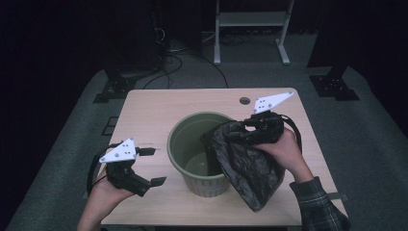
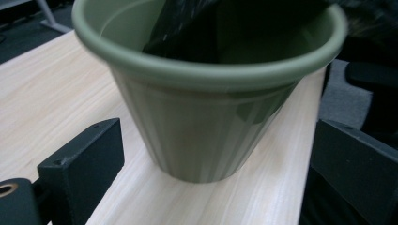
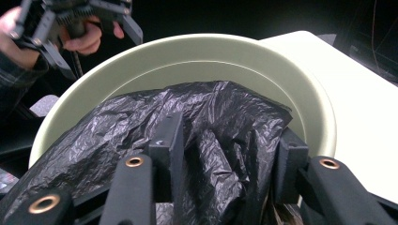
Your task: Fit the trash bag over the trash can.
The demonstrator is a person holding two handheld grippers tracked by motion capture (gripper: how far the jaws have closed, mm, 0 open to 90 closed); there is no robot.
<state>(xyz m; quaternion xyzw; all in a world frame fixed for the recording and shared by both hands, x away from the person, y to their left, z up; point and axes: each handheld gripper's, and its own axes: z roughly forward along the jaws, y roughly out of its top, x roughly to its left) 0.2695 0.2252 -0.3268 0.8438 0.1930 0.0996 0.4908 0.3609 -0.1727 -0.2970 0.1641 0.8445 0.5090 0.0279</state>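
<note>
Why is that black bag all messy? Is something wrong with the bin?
Nothing is broken or spilled. The bag is bunched up and hangs mostly outside the bin, over its right rim, instead of lining it. The right tool grips its crumpled top. The bin stands upright.

The left hand-held gripper (image 1: 155, 166) sat at the near left, gripped from below by the left hand (image 1: 107, 188), whose forearm came in from the near edge. Its two black jaws stood wide apart with nothing between them and pointed right. The right hand-held gripper (image 1: 248, 129) was held at the right by the right hand (image 1: 285, 150), in a plaid sleeve, and pointed left. Its jaws were part closed, pressed on a black plastic bag (image 3: 206, 122).
</note>
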